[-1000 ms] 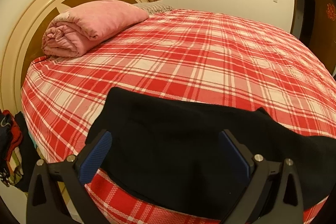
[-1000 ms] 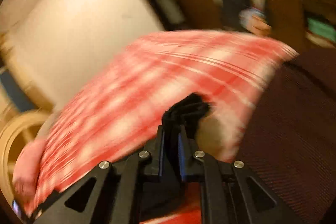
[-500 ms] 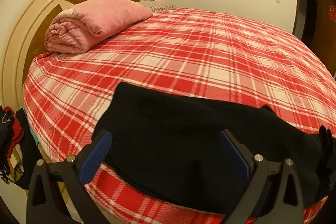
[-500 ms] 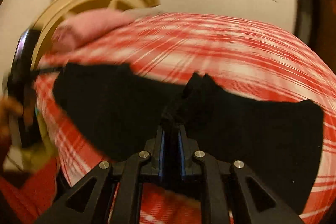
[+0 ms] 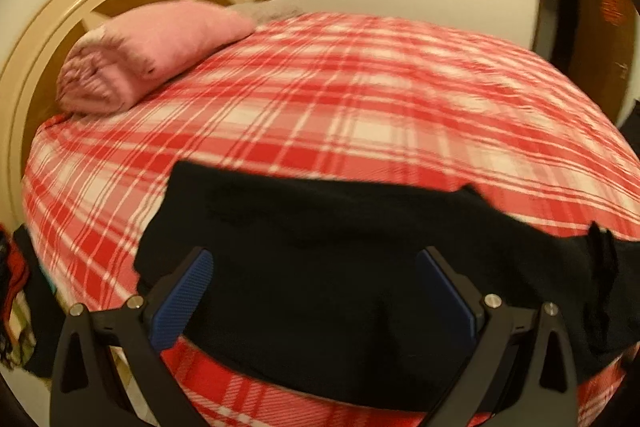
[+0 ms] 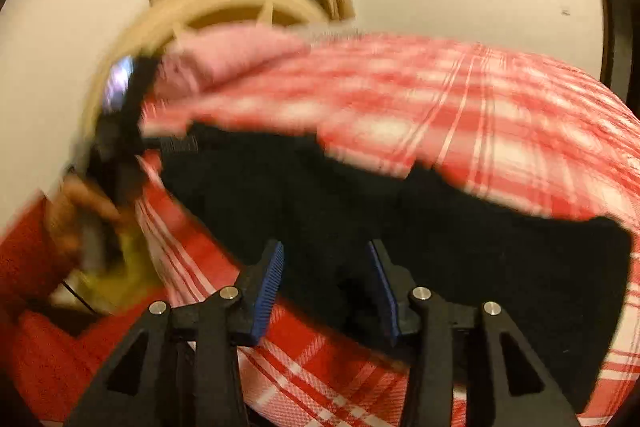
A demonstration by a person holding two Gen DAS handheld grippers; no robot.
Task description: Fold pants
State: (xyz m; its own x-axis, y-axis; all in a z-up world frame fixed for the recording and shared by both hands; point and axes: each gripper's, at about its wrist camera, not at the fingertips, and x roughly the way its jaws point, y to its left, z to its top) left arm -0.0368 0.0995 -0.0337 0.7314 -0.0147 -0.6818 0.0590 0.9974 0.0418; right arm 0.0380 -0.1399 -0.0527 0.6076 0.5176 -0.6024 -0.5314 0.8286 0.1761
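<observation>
Black pants [image 5: 320, 259] lie flat along the near edge of a bed with a red and white plaid cover [image 5: 360, 99]. My left gripper [image 5: 316, 287] hovers over the pants' left part, wide open, its blue pads clear of the cloth. In the right wrist view the pants [image 6: 440, 227] stretch across the bed edge. My right gripper [image 6: 326, 283] is over them with its jaws opening. Black cloth lies between the blue pads [image 6: 268, 287], which stand apart from it. At the left of that blurred view are the left gripper's body [image 6: 120, 131] and a hand [image 6: 76, 215].
A rolled pink blanket [image 5: 148, 55] rests at the head of the bed against a round cream headboard [image 5: 80, 11]. Clothes [image 5: 12, 307] hang beside the bed at the lower left. A dark doorway [image 5: 568, 19] stands at the far right. Beyond the pants is bare bedcover.
The right gripper swung left across the bed carrying a fold of the pants, laid it down, and its jaws have parted. The left gripper stayed open, shifting slightly.
</observation>
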